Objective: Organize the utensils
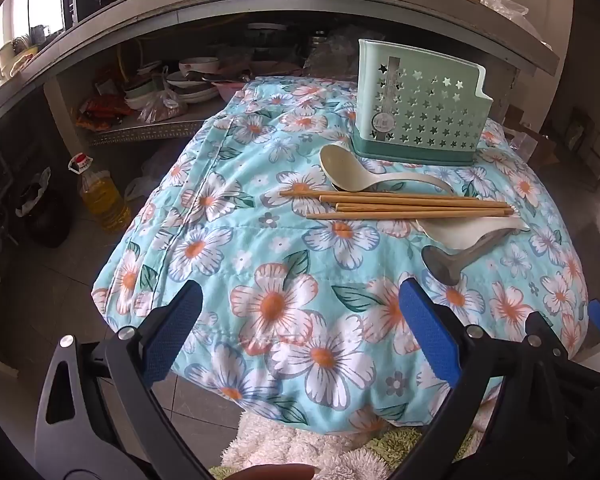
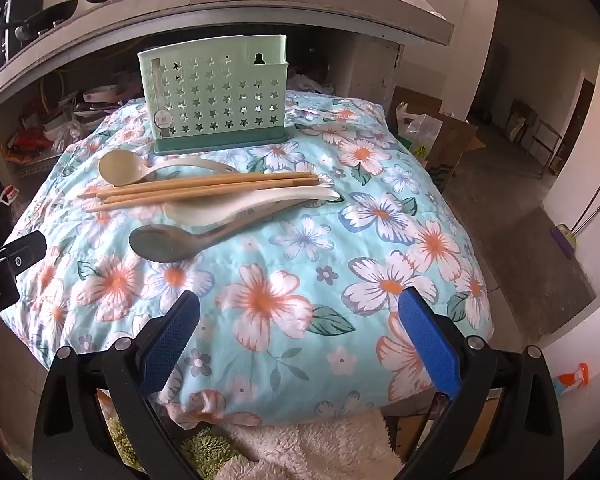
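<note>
**Both grippers wide, utensils all lying on the flowered cloth**

So the left gripper [image 1: 300,300] sits at the bottom of its own frame, jaws spread wide with nothing between them, just the flowered cloth [image 1: 276,304] underneath. Same deal with the right gripper [image 2: 300,308]: wide apart and holding nothing, low in its frame.

The mint green utensil holder [image 1: 416,104] with star cutouts stands upright in the upper right of the left view, upper middle of the right one. Right in front of its base lies a beige spoon [image 1: 344,170], bowl toward the left. Below that, the wooden chopsticks [image 1: 400,205] lie in a loose bunch running left to right. Their right ends rest over a white spoon [image 1: 456,232], and a grey spoon [image 1: 444,266] lies just below, touching the white one.

In the left view, a bottle of yellow oil [image 1: 100,196] stands on the floor at the left edge.
</note>
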A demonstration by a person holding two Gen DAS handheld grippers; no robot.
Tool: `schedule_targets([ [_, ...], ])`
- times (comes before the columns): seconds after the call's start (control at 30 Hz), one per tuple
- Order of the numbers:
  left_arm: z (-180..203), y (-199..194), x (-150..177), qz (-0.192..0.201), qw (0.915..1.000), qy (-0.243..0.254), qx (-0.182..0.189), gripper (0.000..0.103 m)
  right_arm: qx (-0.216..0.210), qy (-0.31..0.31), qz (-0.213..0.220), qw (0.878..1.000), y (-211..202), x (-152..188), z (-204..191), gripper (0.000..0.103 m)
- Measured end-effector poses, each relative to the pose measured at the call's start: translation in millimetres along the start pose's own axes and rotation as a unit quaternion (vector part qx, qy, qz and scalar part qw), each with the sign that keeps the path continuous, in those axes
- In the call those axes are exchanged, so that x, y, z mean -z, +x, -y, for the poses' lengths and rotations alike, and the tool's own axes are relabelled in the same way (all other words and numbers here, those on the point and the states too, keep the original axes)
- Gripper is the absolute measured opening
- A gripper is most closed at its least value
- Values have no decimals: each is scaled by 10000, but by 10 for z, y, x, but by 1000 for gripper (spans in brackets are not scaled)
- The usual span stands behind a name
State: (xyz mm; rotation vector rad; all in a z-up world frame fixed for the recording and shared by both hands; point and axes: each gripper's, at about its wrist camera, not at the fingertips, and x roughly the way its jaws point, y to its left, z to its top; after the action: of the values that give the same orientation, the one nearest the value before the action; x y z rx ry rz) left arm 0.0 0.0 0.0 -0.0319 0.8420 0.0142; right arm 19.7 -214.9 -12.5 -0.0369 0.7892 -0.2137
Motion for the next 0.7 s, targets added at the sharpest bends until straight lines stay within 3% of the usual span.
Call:
schedule_targets([
  [0.7,-2,-5,1,23,10000,-20,15,95,42,-23,60,10000,-28,-5,-7,97],
])
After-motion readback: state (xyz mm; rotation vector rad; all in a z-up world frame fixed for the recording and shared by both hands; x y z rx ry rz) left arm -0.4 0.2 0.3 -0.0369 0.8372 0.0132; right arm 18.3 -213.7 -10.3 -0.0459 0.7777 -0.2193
